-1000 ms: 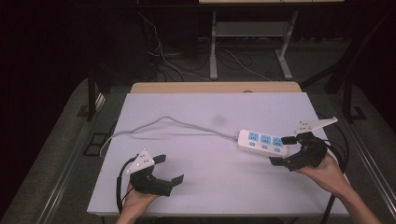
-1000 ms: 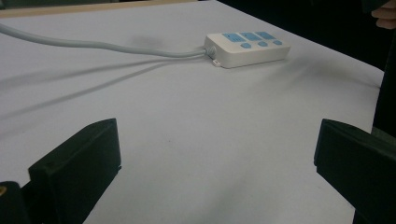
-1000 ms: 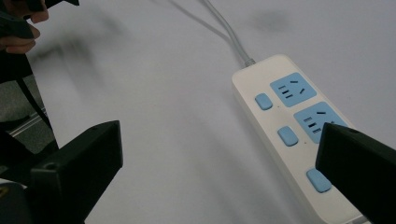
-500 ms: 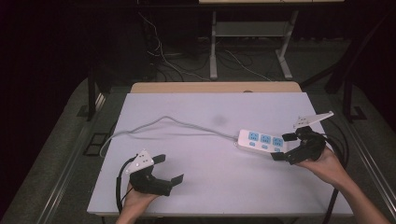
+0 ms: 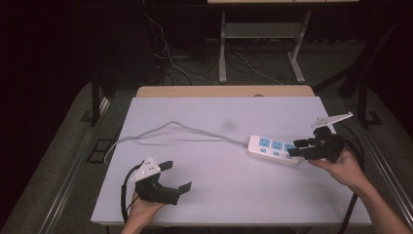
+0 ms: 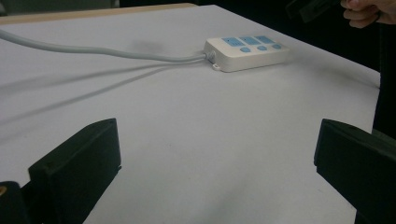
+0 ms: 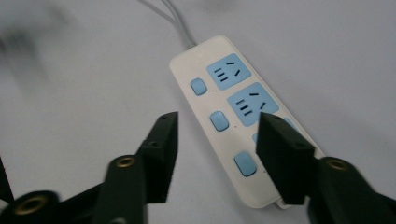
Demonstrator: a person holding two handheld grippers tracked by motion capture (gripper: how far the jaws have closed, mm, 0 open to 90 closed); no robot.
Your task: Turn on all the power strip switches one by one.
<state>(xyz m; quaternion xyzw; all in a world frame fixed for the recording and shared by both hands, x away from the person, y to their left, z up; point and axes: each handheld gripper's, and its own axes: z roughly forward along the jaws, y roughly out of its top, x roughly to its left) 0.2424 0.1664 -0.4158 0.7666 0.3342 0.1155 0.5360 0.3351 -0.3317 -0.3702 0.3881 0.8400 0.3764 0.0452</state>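
Note:
A white power strip (image 5: 272,147) with blue sockets and buttons lies flat at the right of the white table (image 5: 214,109). Its grey cable (image 5: 170,126) runs left across the table and off the left edge. My right gripper (image 5: 298,148) hovers at the strip's right end, open and holding nothing. In the right gripper view the gripper (image 7: 219,140) has one jaw over the strip (image 7: 219,70) and the other beside it. My left gripper (image 5: 178,175) rests open near the front left edge. In its own view the gripper (image 6: 215,163) faces the distant strip (image 6: 245,51).
A tan strip (image 5: 224,91) borders the table's far edge. Behind it stand metal frame legs (image 5: 223,44) and loose floor cables (image 5: 170,58) in the dark. Black cables trail from both grippers off the front edge. The other hand (image 6: 366,10) shows at the top right of the left gripper view.
The right gripper has shifted slightly right and up at the strip's end. The power strip and the left gripper have stayed where they were.

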